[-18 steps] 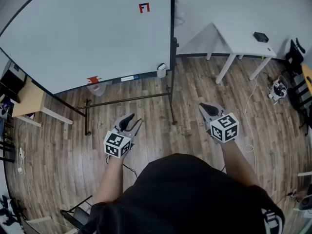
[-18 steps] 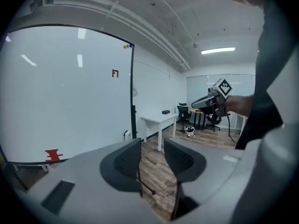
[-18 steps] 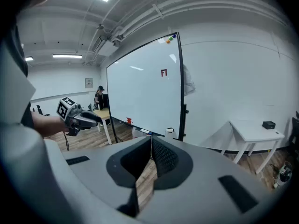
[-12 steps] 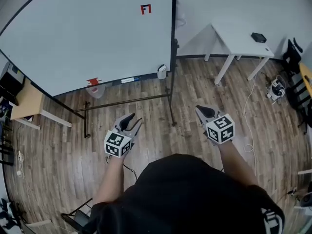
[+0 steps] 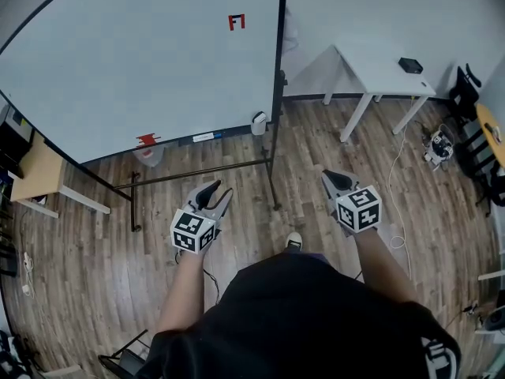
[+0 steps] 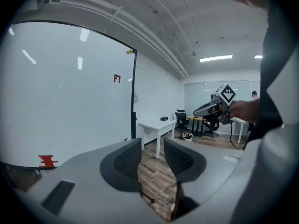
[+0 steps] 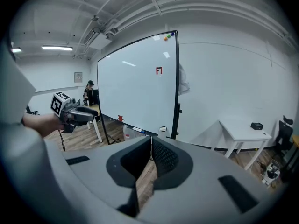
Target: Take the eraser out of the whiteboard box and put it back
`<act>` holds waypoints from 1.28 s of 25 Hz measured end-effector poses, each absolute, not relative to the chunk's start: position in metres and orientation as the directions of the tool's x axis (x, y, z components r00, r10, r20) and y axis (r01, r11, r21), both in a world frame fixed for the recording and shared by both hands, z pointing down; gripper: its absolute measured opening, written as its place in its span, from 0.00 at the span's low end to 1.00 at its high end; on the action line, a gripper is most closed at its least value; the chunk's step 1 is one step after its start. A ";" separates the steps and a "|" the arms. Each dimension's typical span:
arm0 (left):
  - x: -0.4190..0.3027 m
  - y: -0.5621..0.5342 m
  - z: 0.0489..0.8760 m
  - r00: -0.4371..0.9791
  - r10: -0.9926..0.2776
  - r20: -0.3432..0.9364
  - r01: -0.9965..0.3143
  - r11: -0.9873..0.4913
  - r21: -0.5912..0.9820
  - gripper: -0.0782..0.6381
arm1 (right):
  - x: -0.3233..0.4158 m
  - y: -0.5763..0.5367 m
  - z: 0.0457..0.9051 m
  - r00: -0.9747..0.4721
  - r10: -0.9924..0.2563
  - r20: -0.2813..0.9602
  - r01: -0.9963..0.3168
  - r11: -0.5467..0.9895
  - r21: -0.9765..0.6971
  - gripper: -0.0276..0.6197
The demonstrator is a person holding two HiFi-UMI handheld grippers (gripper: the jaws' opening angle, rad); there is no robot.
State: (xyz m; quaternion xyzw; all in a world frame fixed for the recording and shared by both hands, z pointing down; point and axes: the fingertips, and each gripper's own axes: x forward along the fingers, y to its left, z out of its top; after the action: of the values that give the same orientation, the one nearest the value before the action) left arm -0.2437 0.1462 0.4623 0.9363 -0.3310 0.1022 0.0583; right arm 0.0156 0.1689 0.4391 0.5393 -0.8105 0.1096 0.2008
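The whiteboard point(image 5: 142, 61) stands ahead on its metal stand. A small white box point(image 5: 259, 121) hangs at the right end of its tray, and a clear box point(image 5: 150, 155) hangs near the left end, under a red mark. I cannot make out the eraser from here. Both grippers are held at waist height, well short of the board. My left gripper point(image 5: 215, 198) is open, with bare floor showing between its jaws point(image 6: 153, 155). My right gripper point(image 5: 333, 181) is shut and empty, its fingertips touching point(image 7: 151, 143). The white box point(image 7: 162, 130) also shows in the right gripper view.
A white table point(image 5: 379, 73) with a small black box point(image 5: 409, 65) stands to the right of the board. A wooden desk point(image 5: 31, 172) is at the left, with office chairs point(image 5: 465, 85) at the far right. A cable point(image 5: 398, 204) lies on the floor. My shoe point(image 5: 293, 242) shows below.
The view has shifted slightly toward the board, and a shoe now shows between the grippers. Both grippers kept their poses and jaw states.
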 end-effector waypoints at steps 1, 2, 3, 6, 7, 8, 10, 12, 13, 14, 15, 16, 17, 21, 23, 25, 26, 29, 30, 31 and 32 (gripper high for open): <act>-0.243 0.146 0.462 0.759 -0.609 0.231 -0.633 -0.773 0.042 0.33 | 0.013 0.169 0.443 -0.341 -0.825 0.450 -0.917 0.398 0.036 0.04; -0.243 0.145 0.462 0.758 -0.609 0.233 -0.634 -0.772 0.043 0.33 | 0.011 0.169 0.447 -0.345 -0.821 0.456 -0.915 0.402 0.032 0.04; -0.243 0.144 0.463 0.757 -0.609 0.236 -0.634 -0.772 0.045 0.33 | 0.010 0.168 0.450 -0.348 -0.818 0.459 -0.914 0.405 0.028 0.04; -0.242 0.139 0.469 0.759 -0.600 0.252 -0.629 -0.776 0.047 0.33 | 0.008 0.161 0.454 -0.357 -0.816 0.454 -0.913 0.409 0.016 0.04; -0.241 0.137 0.471 0.759 -0.597 0.259 -0.627 -0.778 0.045 0.33 | 0.007 0.158 0.455 -0.361 -0.816 0.451 -0.912 0.410 0.012 0.04; -0.241 0.134 0.472 0.758 -0.596 0.264 -0.627 -0.778 0.042 0.33 | 0.007 0.155 0.457 -0.364 -0.816 0.449 -0.911 0.412 0.009 0.04; -0.241 0.127 0.472 0.754 -0.599 0.269 -0.630 -0.776 0.038 0.33 | 0.007 0.147 0.459 -0.369 -0.814 0.449 -0.910 0.415 0.004 0.04; -0.238 0.119 0.469 0.752 -0.602 0.268 -0.632 -0.774 0.033 0.33 | 0.010 0.139 0.460 -0.373 -0.812 0.449 -0.909 0.417 -0.002 0.04; -0.236 0.115 0.468 0.751 -0.603 0.269 -0.632 -0.774 0.031 0.33 | 0.011 0.135 0.461 -0.375 -0.811 0.449 -0.909 0.418 -0.004 0.04; -0.234 0.112 0.468 0.751 -0.602 0.271 -0.632 -0.775 0.029 0.33 | 0.013 0.131 0.461 -0.376 -0.810 0.450 -0.908 0.418 -0.007 0.04; -0.231 0.108 0.468 0.751 -0.601 0.274 -0.631 -0.775 0.028 0.33 | 0.015 0.127 0.462 -0.377 -0.809 0.450 -0.908 0.418 -0.009 0.04; -0.229 0.105 0.469 0.751 -0.600 0.278 -0.630 -0.776 0.027 0.33 | 0.016 0.123 0.462 -0.378 -0.808 0.451 -0.908 0.419 -0.011 0.04; -0.227 0.101 0.469 0.750 -0.598 0.281 -0.629 -0.777 0.027 0.33 | 0.018 0.117 0.463 -0.380 -0.807 0.451 -0.907 0.420 -0.013 0.04; -0.220 0.084 0.476 0.748 -0.595 0.294 -0.630 -0.776 0.032 0.33 | 0.022 0.098 0.470 -0.388 -0.800 0.458 -0.904 0.426 -0.022 0.04; -0.217 0.076 0.479 0.746 -0.594 0.301 -0.632 -0.774 0.038 0.33 | 0.024 0.090 0.474 -0.391 -0.795 0.464 -0.903 0.429 -0.025 0.04; -0.213 0.068 0.481 0.745 -0.592 0.309 -0.632 -0.774 0.041 0.33 | 0.028 0.081 0.475 -0.391 -0.792 0.469 -0.903 0.430 -0.026 0.04; -0.211 0.065 0.482 0.744 -0.590 0.313 -0.632 -0.774 0.042 0.33 | 0.030 0.077 0.476 -0.391 -0.791 0.470 -0.903 0.429 -0.027 0.04; -0.207 0.052 0.486 0.741 -0.590 0.320 -0.634 -0.772 0.046 0.33 | 0.033 0.064 0.480 -0.395 -0.786 0.475 -0.901 0.433 -0.033 0.04; -0.206 0.049 0.487 0.740 -0.590 0.322 -0.635 -0.771 0.049 0.33 | 0.034 0.060 0.482 -0.397 -0.783 0.479 -0.900 0.435 -0.034 0.04; -0.205 0.045 0.488 0.740 -0.590 0.325 -0.636 -0.770 0.051 0.33 | 0.035 0.056 0.483 -0.400 -0.779 0.482 -0.898 0.438 -0.035 0.04; -0.203 0.043 0.490 0.739 -0.589 0.328 -0.637 -0.769 0.053 0.33 | 0.036 0.053 0.485 -0.402 -0.776 0.486 -0.897 0.441 -0.037 0.04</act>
State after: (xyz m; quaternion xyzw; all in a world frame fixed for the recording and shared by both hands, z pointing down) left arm -0.2029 0.0426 0.4901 0.9288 -0.3298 0.1480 0.0812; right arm 0.0357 0.0526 0.4847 0.5074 -0.8241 0.1477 0.2038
